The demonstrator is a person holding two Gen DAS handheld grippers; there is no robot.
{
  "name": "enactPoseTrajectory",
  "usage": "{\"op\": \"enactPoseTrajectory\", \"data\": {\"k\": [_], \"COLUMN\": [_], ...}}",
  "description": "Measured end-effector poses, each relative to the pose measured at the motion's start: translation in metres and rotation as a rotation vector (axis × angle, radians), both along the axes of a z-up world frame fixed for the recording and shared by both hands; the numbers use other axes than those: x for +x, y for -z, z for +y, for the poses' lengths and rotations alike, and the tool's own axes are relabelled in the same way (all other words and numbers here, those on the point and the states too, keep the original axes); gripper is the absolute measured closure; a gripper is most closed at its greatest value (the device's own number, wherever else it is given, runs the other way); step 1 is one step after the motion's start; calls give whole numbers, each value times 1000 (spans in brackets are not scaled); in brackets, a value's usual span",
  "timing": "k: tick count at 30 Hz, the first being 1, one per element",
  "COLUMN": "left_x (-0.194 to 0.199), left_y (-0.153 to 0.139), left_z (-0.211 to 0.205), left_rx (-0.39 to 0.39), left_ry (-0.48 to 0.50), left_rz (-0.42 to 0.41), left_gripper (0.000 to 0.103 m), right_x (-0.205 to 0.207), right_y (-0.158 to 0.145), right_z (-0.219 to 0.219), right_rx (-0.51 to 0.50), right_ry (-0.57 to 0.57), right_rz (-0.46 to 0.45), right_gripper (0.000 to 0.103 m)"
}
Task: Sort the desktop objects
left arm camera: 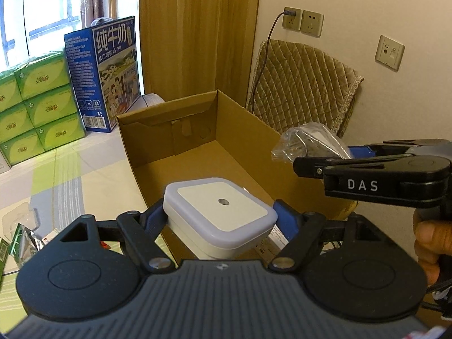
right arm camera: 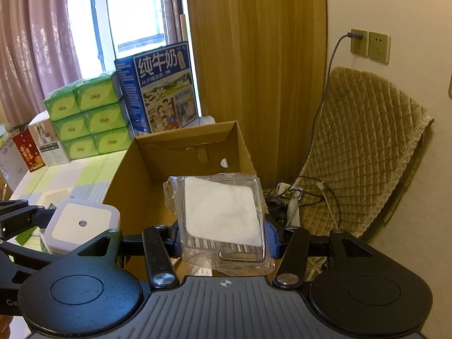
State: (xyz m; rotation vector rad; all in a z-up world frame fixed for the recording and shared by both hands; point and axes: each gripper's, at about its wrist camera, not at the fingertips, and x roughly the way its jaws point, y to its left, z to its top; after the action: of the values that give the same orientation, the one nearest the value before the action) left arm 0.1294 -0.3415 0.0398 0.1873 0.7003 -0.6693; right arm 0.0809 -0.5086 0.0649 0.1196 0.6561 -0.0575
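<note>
My left gripper (left arm camera: 220,217) is shut on a white square night light (left arm camera: 221,214) with a small round sensor on its face, held above the near end of an open cardboard box (left arm camera: 226,107). That light (right arm camera: 82,223) shows at lower left in the right wrist view. My right gripper (right arm camera: 223,234) is shut on a clear plastic package (right arm camera: 223,214) with a white card inside, raised over the box (right arm camera: 240,147). From the left wrist view the right gripper (left arm camera: 293,166) reaches in from the right, the crinkled package (left arm camera: 308,141) at its tip.
A blue milk carton box (left arm camera: 107,73) and stacked green tissue packs (left arm camera: 36,107) stand behind the box on the checked tabletop (left arm camera: 70,175). Small wrapped items (left arm camera: 19,237) lie at the left. A quilted chair back (right arm camera: 364,147), wall sockets (right arm camera: 370,46) and a power strip (right arm camera: 293,206) are to the right.
</note>
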Motion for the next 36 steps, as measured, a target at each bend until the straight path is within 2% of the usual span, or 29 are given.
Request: {"op": "enactPoseTrajectory", "data": {"k": [12, 23, 30, 36], "left_x": [22, 31, 26, 21], "left_y": [9, 25, 18, 8], "left_z": [-3, -4, 5, 28], "left_rx": [-3, 2, 17, -6], "left_ry": [61, 63, 44, -2], "left_rz": [19, 68, 27, 4], "left_gripper": [27, 27, 27, 26], "right_x": [14, 17, 14, 17], "right_y": [15, 22, 22, 20], "right_z": [-6, -8, -7, 7], "right_rx": [24, 31, 37, 48], "right_ry": [13, 18, 18, -22], "right_rz": [35, 55, 57, 57], "right_gripper": [53, 53, 53, 53]}}
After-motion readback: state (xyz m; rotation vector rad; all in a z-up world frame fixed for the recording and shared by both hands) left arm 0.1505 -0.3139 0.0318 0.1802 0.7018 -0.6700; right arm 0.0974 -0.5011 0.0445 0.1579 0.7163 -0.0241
